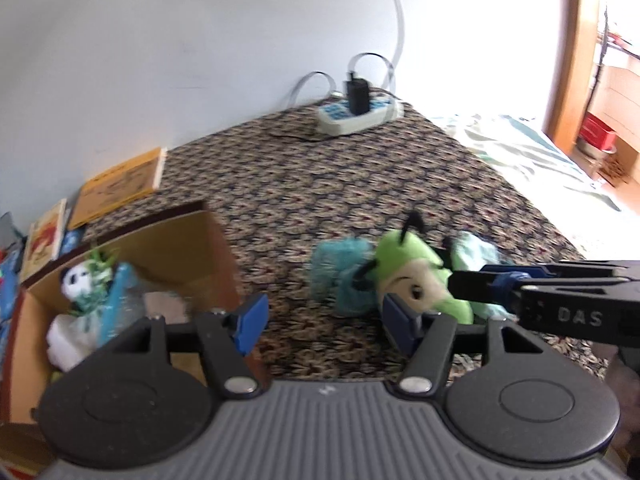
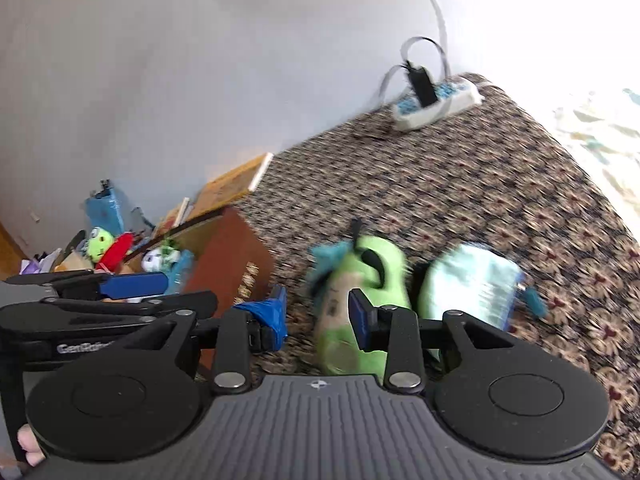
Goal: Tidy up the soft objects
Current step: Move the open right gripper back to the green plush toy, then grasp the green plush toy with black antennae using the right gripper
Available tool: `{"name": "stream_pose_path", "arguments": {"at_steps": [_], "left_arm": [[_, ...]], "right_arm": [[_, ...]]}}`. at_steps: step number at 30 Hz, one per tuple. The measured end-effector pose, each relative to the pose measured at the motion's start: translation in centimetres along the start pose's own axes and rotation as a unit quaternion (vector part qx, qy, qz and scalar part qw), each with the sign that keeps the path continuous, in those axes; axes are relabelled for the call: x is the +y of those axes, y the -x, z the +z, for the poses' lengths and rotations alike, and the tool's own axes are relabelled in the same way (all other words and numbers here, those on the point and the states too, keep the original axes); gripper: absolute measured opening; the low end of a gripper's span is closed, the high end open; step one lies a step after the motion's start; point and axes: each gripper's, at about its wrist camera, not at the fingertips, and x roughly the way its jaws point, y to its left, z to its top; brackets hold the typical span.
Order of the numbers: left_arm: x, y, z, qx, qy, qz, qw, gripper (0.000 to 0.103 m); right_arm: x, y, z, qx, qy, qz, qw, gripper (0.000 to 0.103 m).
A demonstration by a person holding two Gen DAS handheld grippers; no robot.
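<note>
Left gripper (image 1: 320, 322) hovering with fingers spread, empty, green plush toy (image 1: 416, 280) lying on patterned carpet (image 1: 320, 184) at its 1 o'clock, right gripper (image 2: 318, 316) gaping wide beside it, cardboard box (image 1: 180, 248) sitting at 10 o'clock.

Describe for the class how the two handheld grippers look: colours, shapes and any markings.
Both grippers, left gripper and right gripper, share one build: a ribbed grey body, two round black discs, black linkage arms with silver rivets, and blue finger pads. White lettering shows on the side of each; "DAS" is legible on the right one. No cables or sleeves show.
</note>
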Motion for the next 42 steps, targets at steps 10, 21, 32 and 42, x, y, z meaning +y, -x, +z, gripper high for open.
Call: {"name": "stream_pose_path", "arguments": {"at_steps": [10, 21, 32, 42], "left_arm": [[-2.1, -3.4, -0.3, 0.020, 0.002, -0.097, 0.9951, 0.068], [-2.5, -6.6, -0.5, 0.032, 0.023, -0.165, 0.9855, 0.096], [-2.1, -10.6, -0.5, 0.074, 0.041, -0.173, 0.9814, 0.093], [-2.1, -10.9, -0.8, 0.073, 0.053, -0.183, 0.9790, 0.071]], "right_arm": [[-3.4, -0.9, 0.3, 0.021, -0.048, -0.011, 0.999, 0.018], [-4.3, -4.0, 1.7, 0.057, -0.056, 0.012, 0.997, 0.019], [-4.5, -6.8, 1.9, 0.091, -0.040, 0.018, 0.995, 0.026], [-4.9, -6.8, 1.3, 0.096, -0.066, 0.038, 0.992, 0.028]]}}
